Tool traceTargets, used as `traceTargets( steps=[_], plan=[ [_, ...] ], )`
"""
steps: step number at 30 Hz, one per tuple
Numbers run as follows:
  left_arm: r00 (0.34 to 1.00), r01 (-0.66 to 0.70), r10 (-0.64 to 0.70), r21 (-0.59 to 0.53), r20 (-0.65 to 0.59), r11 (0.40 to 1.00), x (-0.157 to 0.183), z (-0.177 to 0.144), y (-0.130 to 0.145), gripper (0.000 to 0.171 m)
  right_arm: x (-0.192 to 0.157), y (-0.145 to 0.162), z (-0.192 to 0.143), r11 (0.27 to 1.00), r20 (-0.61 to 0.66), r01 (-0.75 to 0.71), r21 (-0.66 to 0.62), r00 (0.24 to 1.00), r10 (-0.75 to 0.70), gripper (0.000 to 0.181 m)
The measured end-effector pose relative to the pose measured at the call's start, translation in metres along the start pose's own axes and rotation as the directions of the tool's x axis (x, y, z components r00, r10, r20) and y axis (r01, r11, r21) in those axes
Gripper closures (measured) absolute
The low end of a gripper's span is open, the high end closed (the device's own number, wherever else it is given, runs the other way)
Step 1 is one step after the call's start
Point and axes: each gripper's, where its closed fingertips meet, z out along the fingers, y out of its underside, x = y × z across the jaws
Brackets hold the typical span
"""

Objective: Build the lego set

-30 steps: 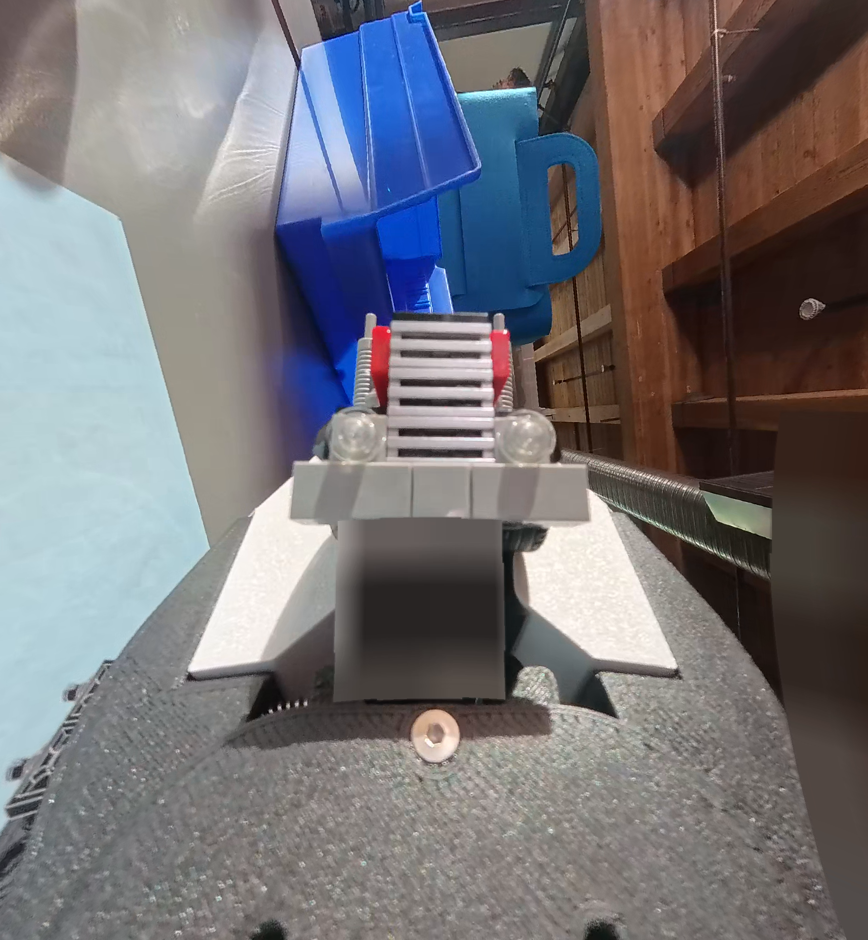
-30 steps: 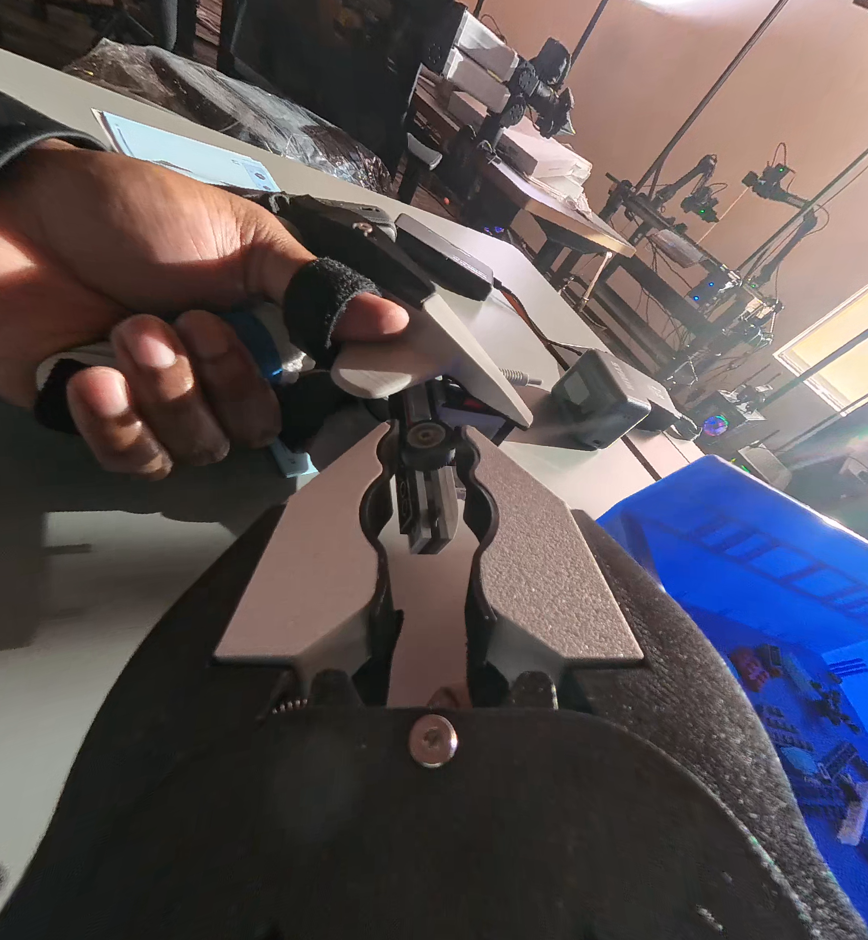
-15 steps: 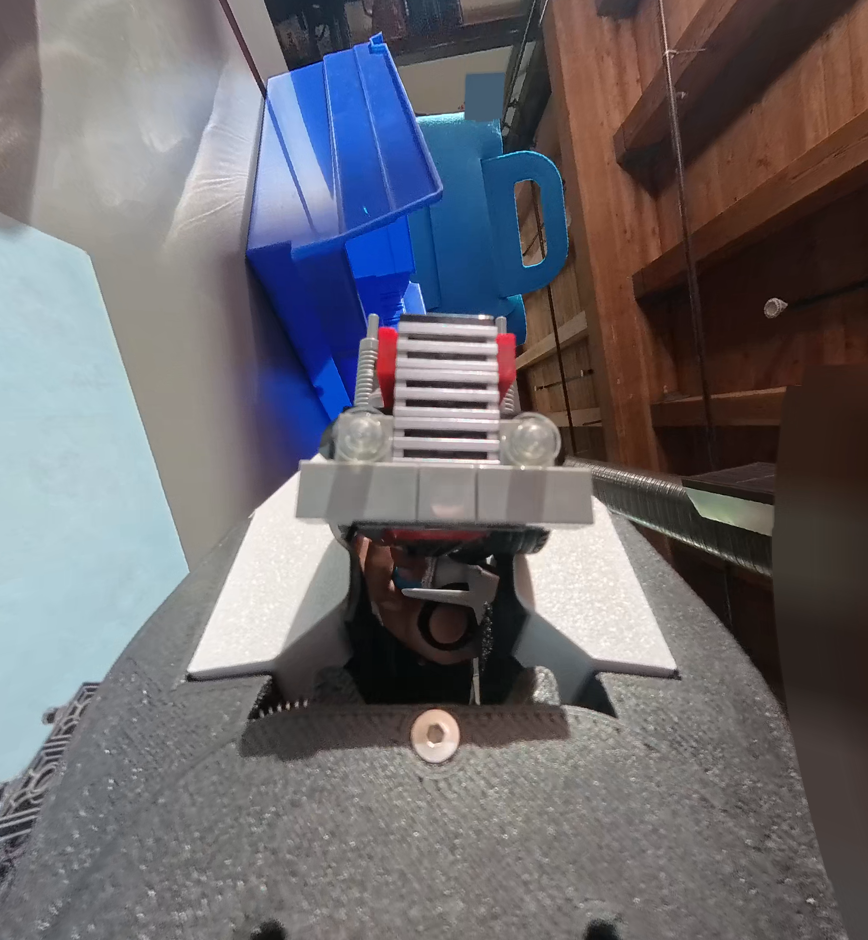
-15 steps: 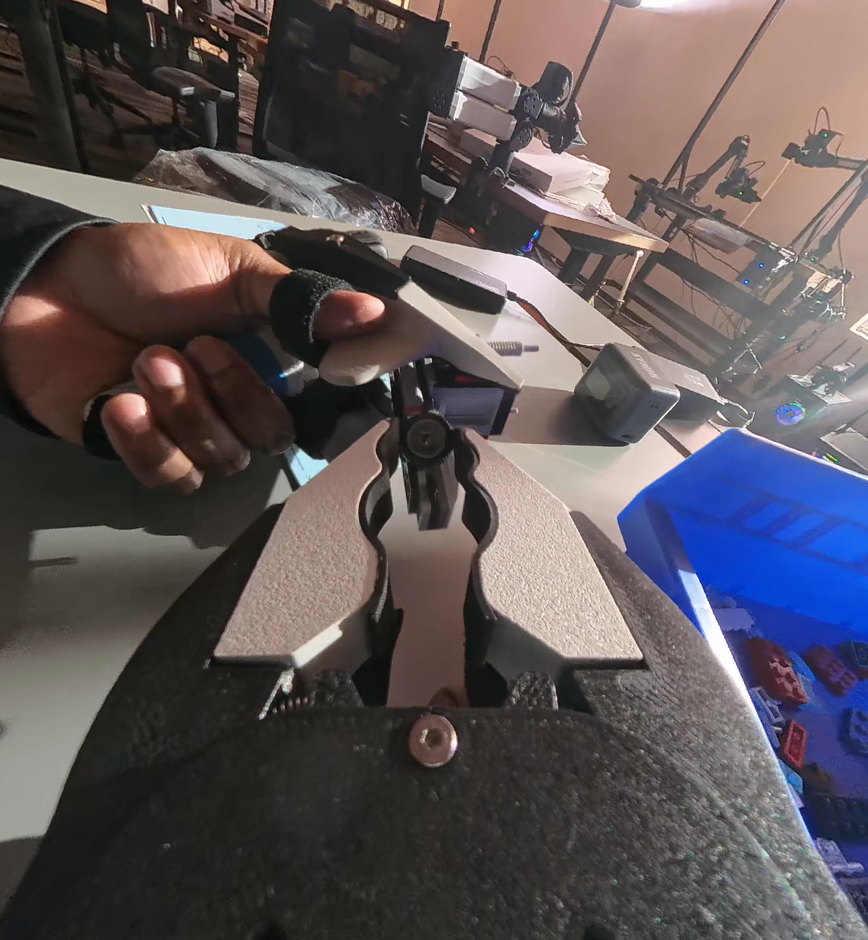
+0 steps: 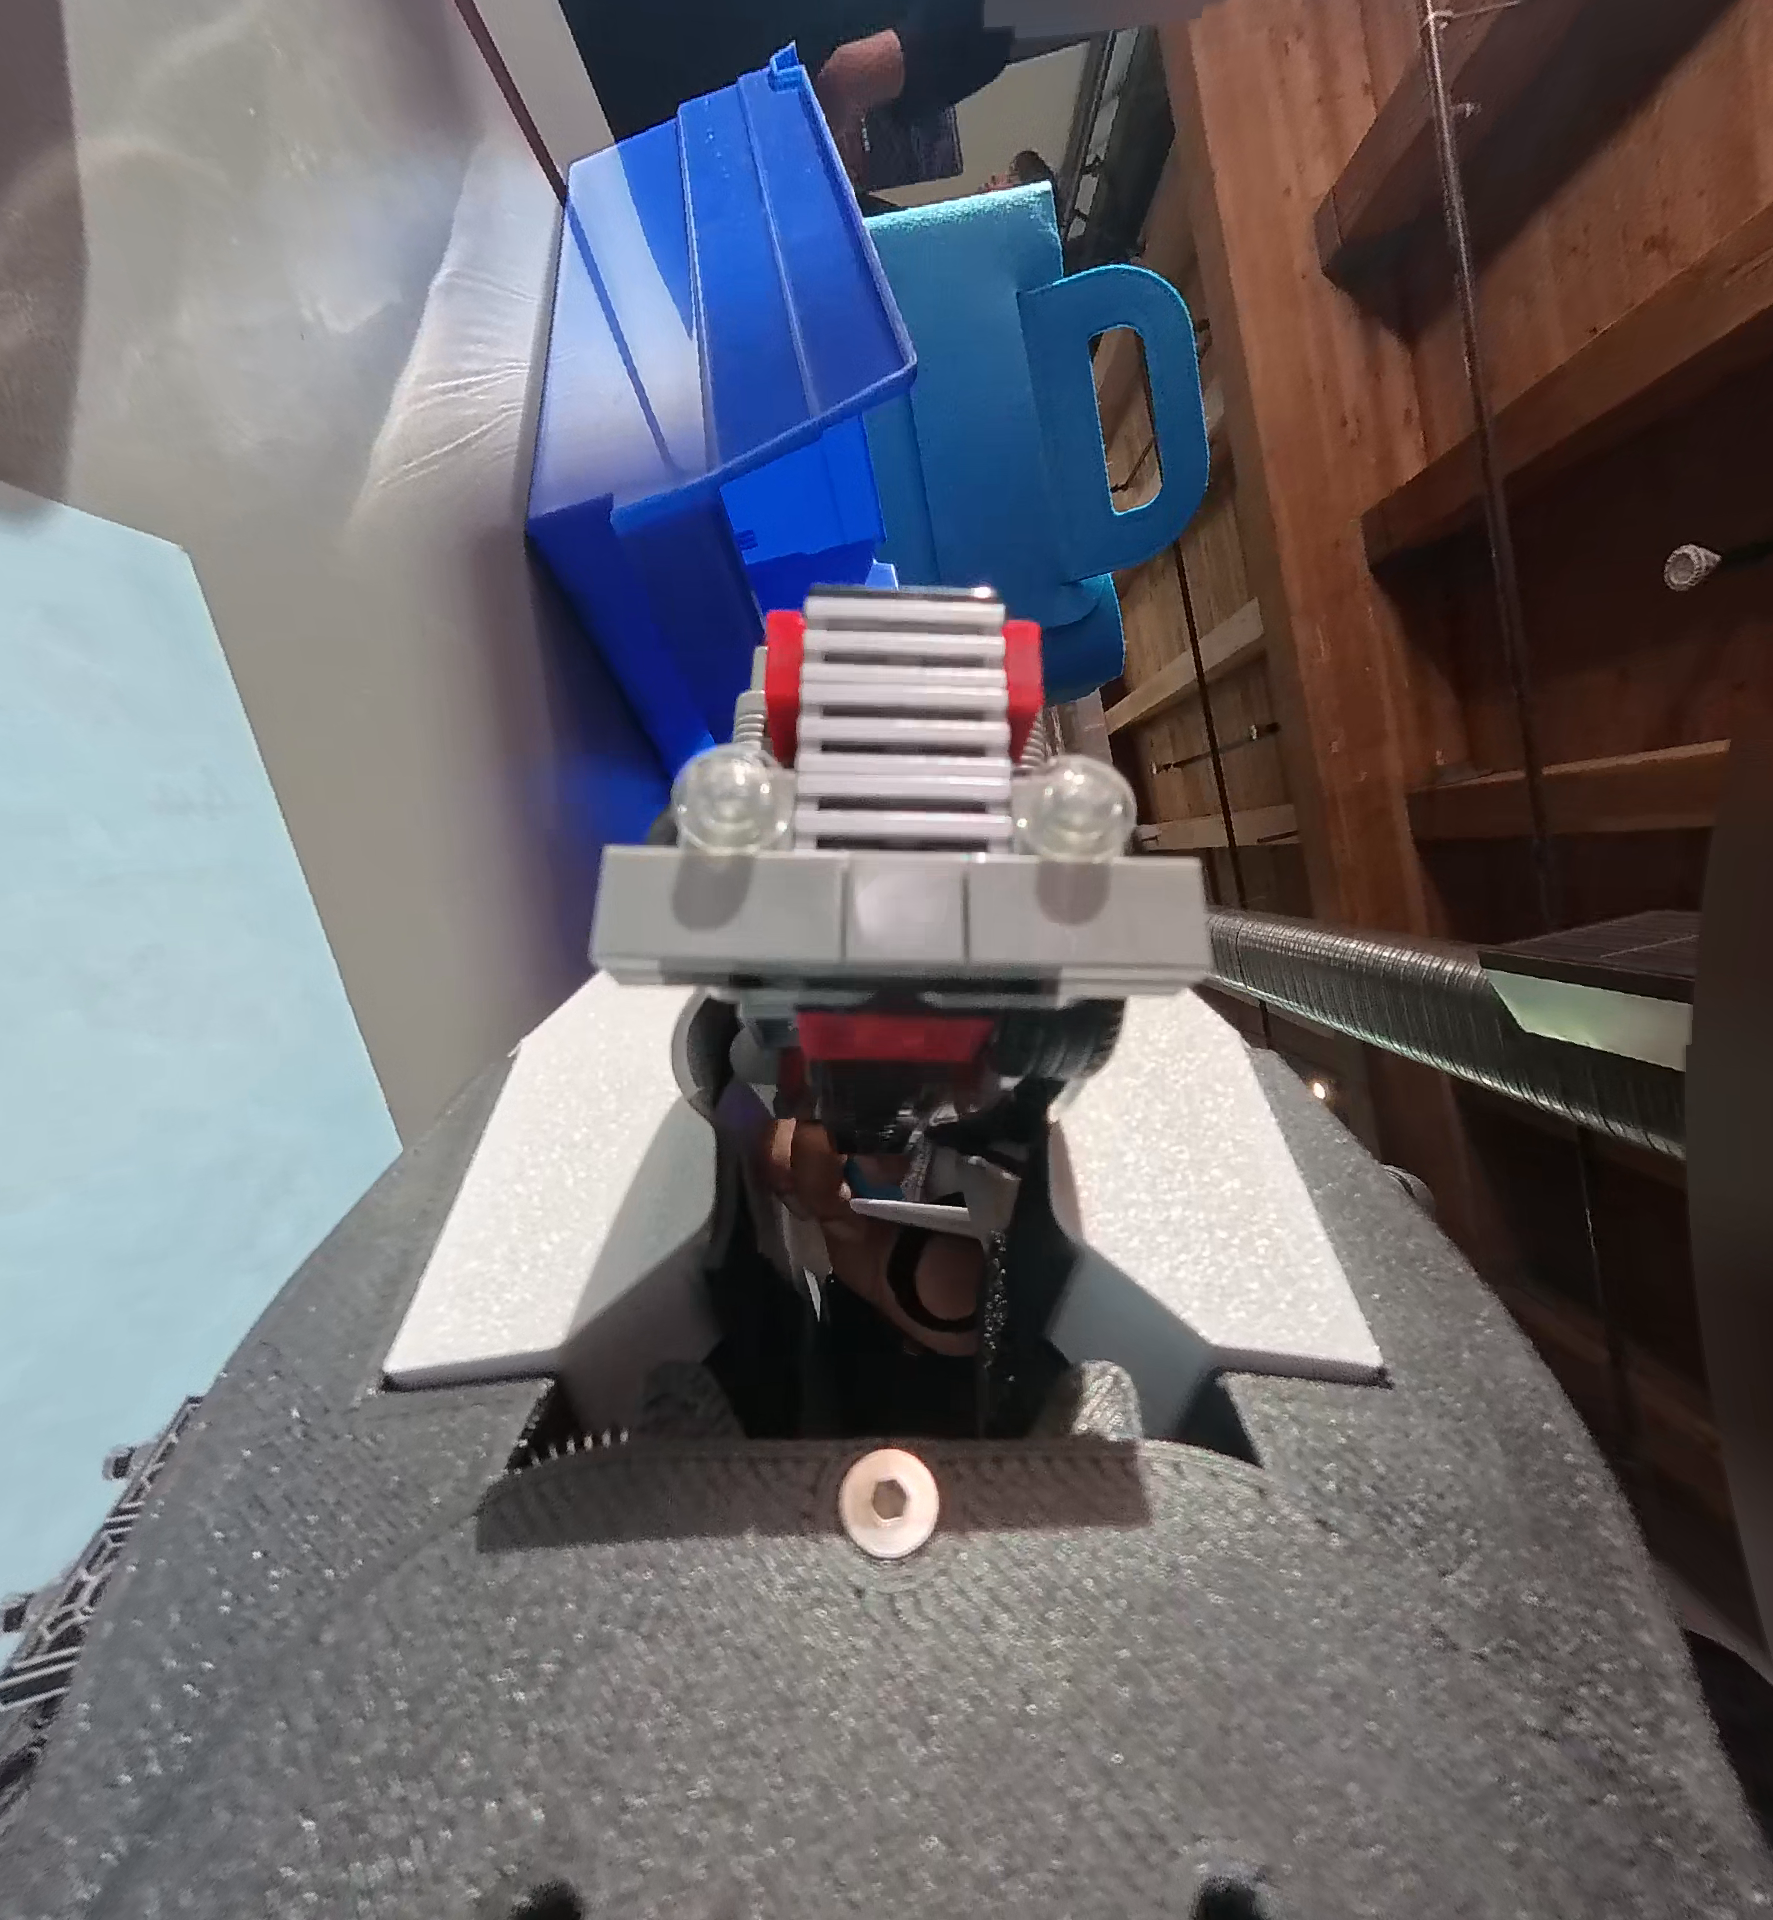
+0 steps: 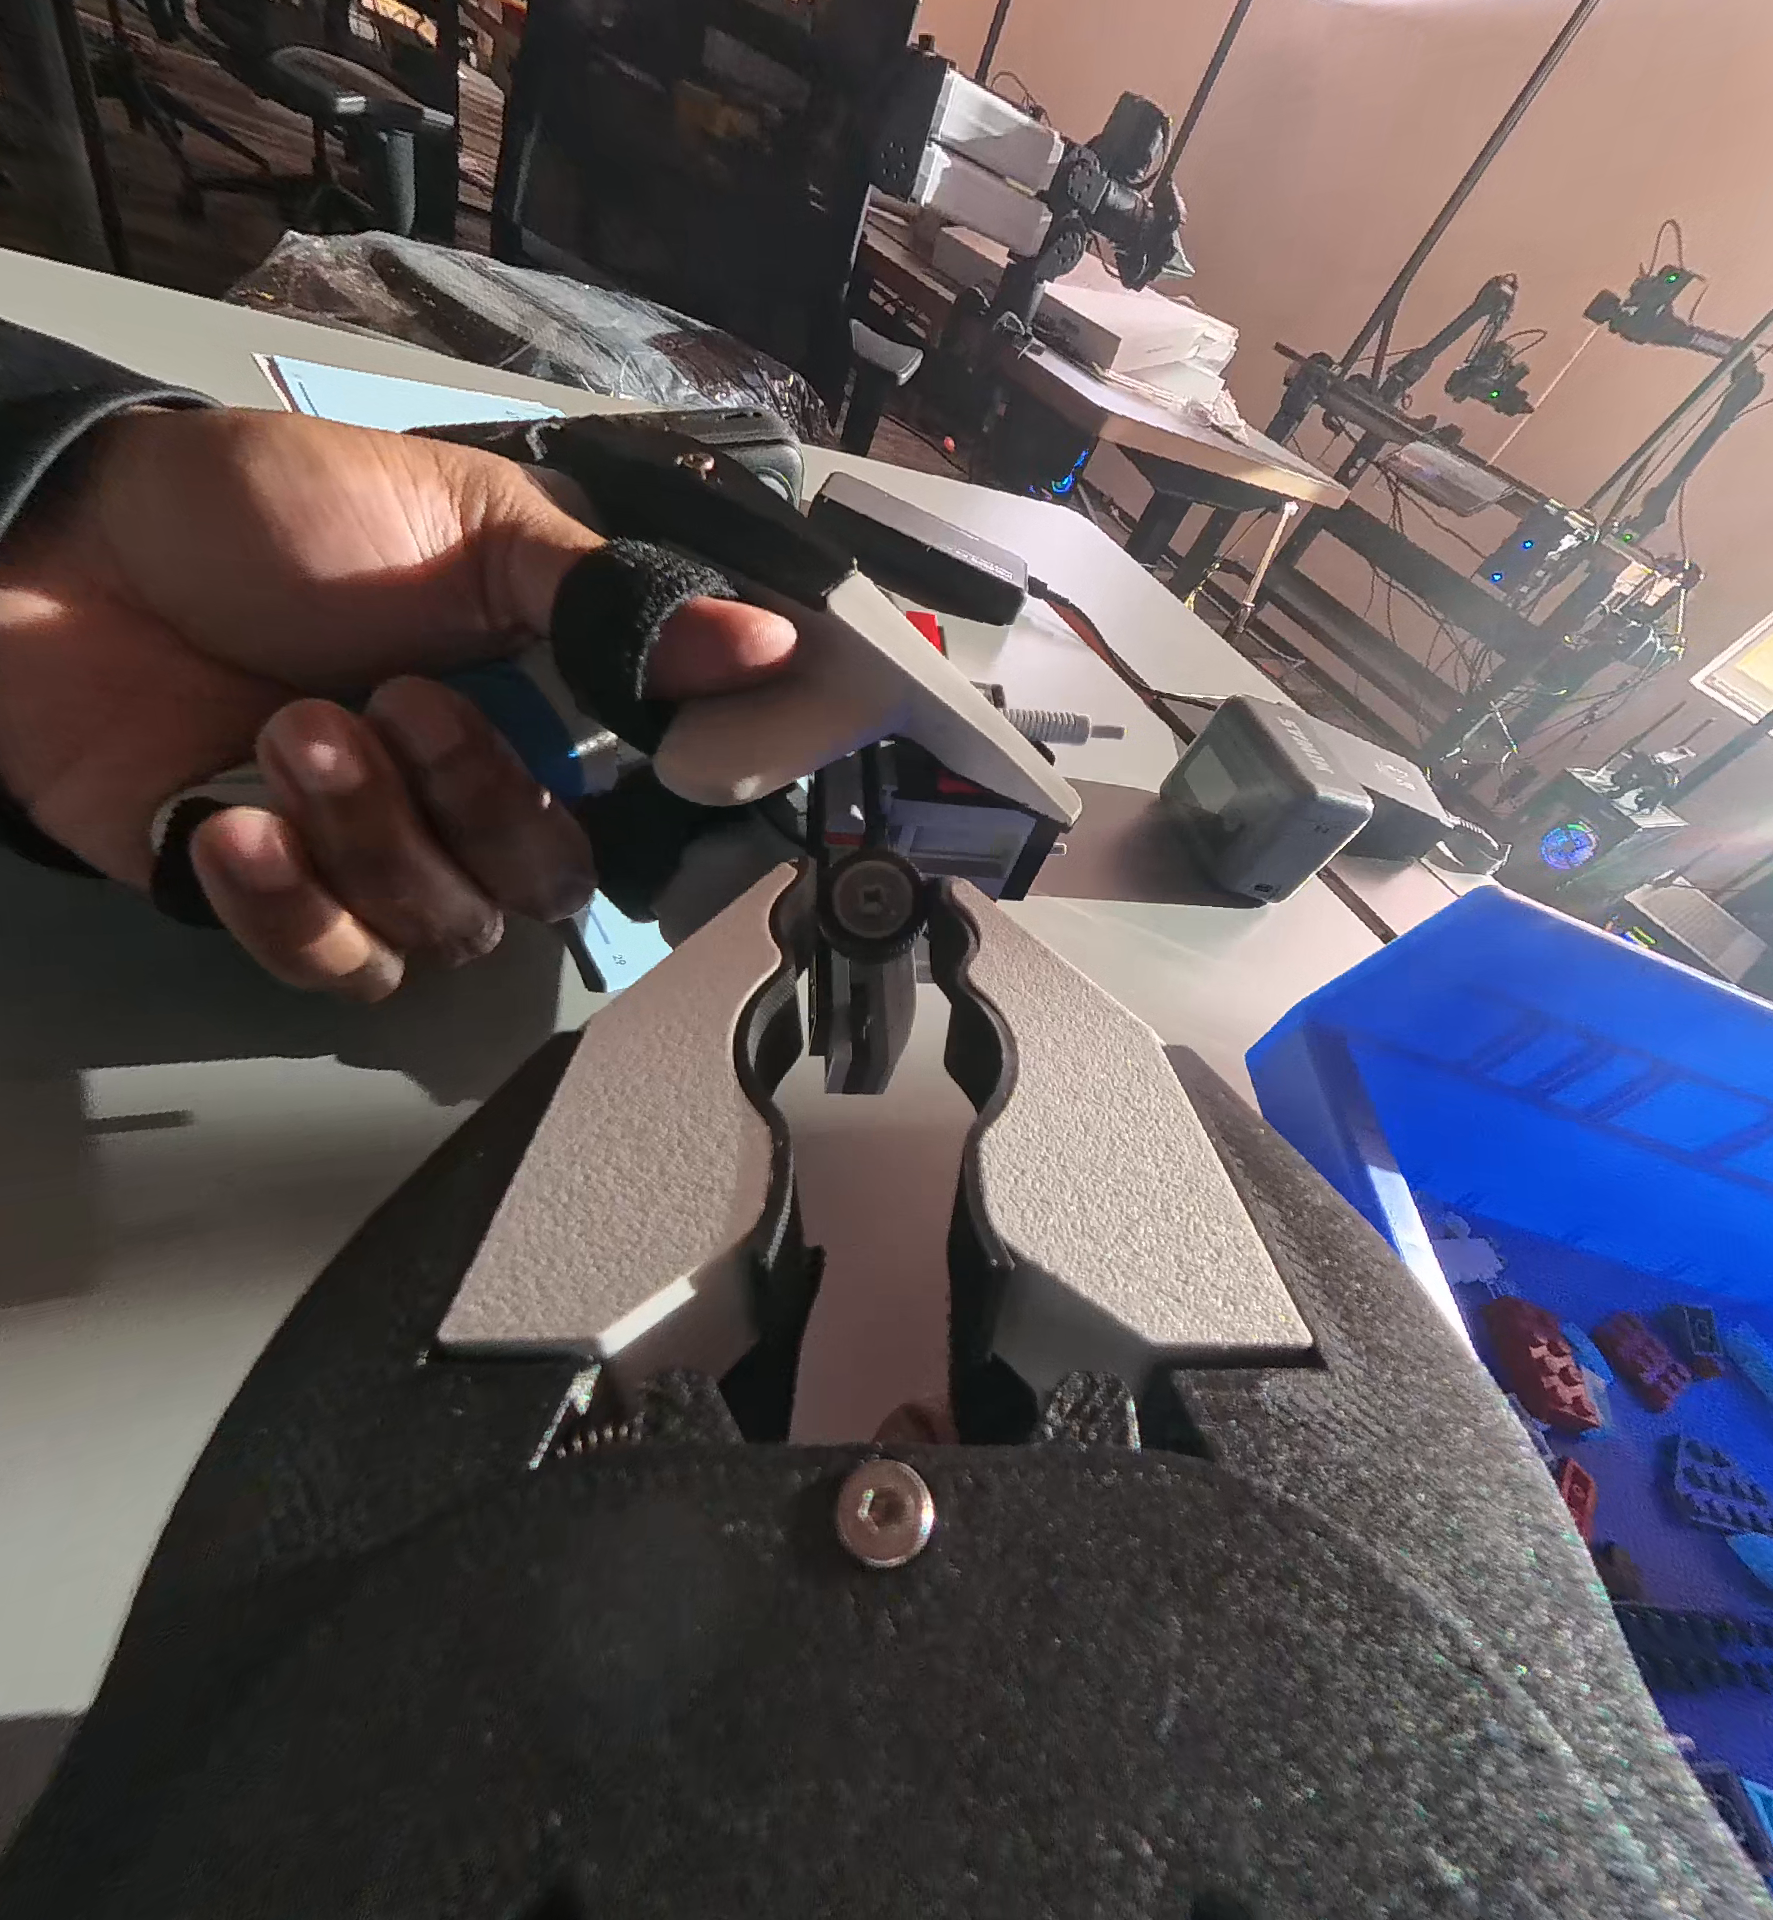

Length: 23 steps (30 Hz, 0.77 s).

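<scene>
My left gripper (image 5: 897,1023) is shut on a small lego truck (image 5: 897,769) with a grey grille, red sides, clear headlights and a grey bumper. The truck points away from the camera. In the right wrist view a hand (image 6: 290,644) holds that gripper above the grey table (image 6: 134,1299), with the truck (image 6: 944,821) in its fingers (image 6: 892,717). My right gripper (image 6: 866,899) is shut on a small wheel piece (image 6: 861,1029), a black wheel on dark grey parts. The wheel piece sits right under the truck's underside. I cannot tell if they touch.
A blue bin (image 6: 1588,1122) with several loose bricks stands at the right; it also shows in the left wrist view (image 5: 716,416). A small grey camera (image 6: 1256,800) and a black box (image 6: 923,556) lie on the table behind. A light blue sheet (image 5: 82,831) lies on the table. The left gripper's tips are roughly 4 cm from the right gripper's.
The right gripper has brought the wheel piece up close under the truck. The truck now shows more of its underside in the left wrist view. Both grips are unchanged.
</scene>
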Motion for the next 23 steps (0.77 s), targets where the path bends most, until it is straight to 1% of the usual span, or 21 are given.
traceTargets(
  steps=[15, 23],
  plan=[
    [1.0, -0.007, 0.007, -0.007, 0.003, 1.0, 0.0001, 0.0004, 0.0013, 0.117, -0.0025, -0.0005, 0.0025, 1.0, 0.012, -0.013, -0.005, 1.0, 0.013, 0.157],
    [1.0, -0.013, 0.013, 0.006, 0.029, 1.0, -0.003, -0.0005, 0.0001, 0.118, -0.0033, 0.0027, 0.0053, 0.998, -0.009, 0.022, -0.067, 1.0, -0.023, 0.157]
  ],
)
